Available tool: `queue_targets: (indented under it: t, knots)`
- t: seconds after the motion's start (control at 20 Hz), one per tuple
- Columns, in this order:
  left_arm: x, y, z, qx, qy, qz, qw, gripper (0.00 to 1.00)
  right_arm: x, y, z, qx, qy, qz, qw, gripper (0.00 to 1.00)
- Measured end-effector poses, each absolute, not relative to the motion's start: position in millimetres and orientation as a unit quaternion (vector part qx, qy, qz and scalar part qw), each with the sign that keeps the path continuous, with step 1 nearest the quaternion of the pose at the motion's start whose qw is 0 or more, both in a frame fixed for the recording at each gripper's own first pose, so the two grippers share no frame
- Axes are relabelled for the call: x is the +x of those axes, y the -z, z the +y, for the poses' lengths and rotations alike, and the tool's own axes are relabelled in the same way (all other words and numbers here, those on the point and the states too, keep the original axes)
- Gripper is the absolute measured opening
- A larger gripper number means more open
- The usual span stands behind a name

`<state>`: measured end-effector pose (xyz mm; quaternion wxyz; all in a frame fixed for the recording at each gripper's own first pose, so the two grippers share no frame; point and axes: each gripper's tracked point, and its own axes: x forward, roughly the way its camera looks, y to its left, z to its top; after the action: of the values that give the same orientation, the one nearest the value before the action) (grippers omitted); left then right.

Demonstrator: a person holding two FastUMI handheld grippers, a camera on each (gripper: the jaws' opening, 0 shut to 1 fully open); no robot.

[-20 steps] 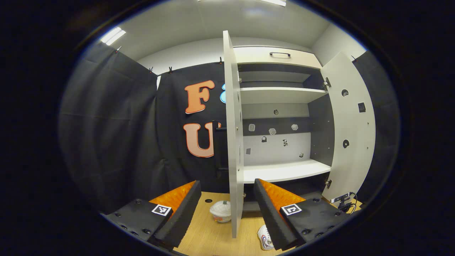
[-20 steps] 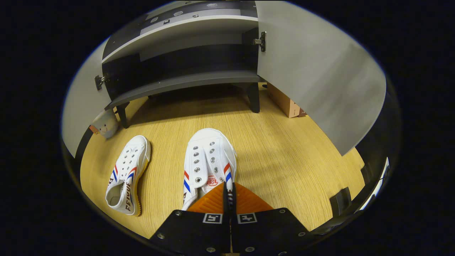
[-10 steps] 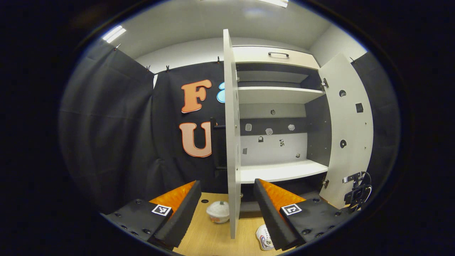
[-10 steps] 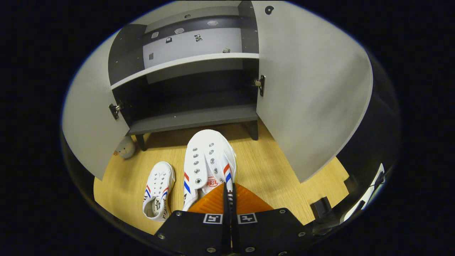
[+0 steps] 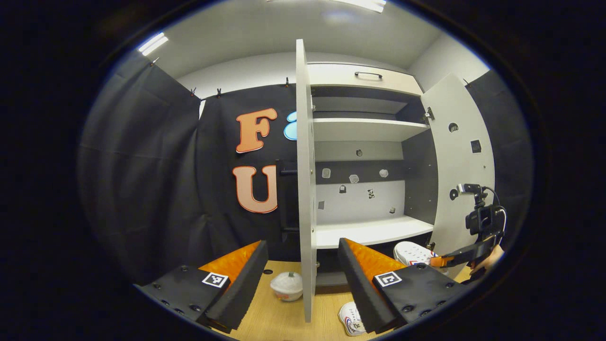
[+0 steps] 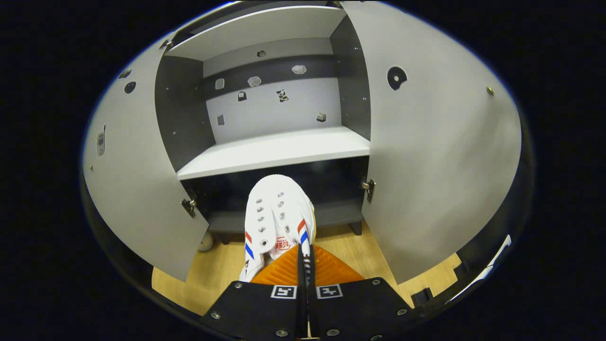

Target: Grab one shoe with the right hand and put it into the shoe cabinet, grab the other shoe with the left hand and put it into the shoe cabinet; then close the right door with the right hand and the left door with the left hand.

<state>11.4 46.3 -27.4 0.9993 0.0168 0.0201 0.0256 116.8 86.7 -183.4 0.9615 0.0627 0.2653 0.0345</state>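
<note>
My right gripper [image 6: 303,258] is shut on the heel edge of a white shoe [image 6: 277,213] with red and blue stripes, held in the air with its toe toward the open shoe cabinet [image 6: 274,151]. In the left gripper view that same shoe [image 5: 414,253] hangs in front of the cabinet's lower opening, held by the right gripper [image 5: 445,260]. The other white shoe [image 5: 350,318] lies on the wooden floor beside the left door [image 5: 305,189]. My left gripper [image 5: 300,279] is open and holds nothing, well back from the cabinet.
Both cabinet doors stand open; the right door [image 6: 435,156] is close beside the held shoe. A white shelf [image 5: 371,231] and a dark bottom shelf [image 6: 284,220] are bare. A small round plush toy [image 5: 286,285] sits on the floor by the left door.
My right gripper has lifted the shoe off the floor and carried it up toward the cabinet opening. The left gripper has barely moved.
</note>
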Motion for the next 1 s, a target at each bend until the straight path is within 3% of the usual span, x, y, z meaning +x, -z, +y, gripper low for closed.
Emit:
queue_targets:
  t: [0.35, 1.0]
  knots:
    - [17.8, 31.3, 47.8, 0.015, -0.025, 0.022, 0.999, 0.96, 162.2, 106.4, 91.1, 0.074, -0.038, 0.226, 0.971, 0.01]
    - [14.2, 47.1, 70.7, 0.014, -0.061, 0.036, 0.997, 0.96, 309.2, 95.9, 102.3, 0.076, -0.018, 0.251, 0.965, 0.00]
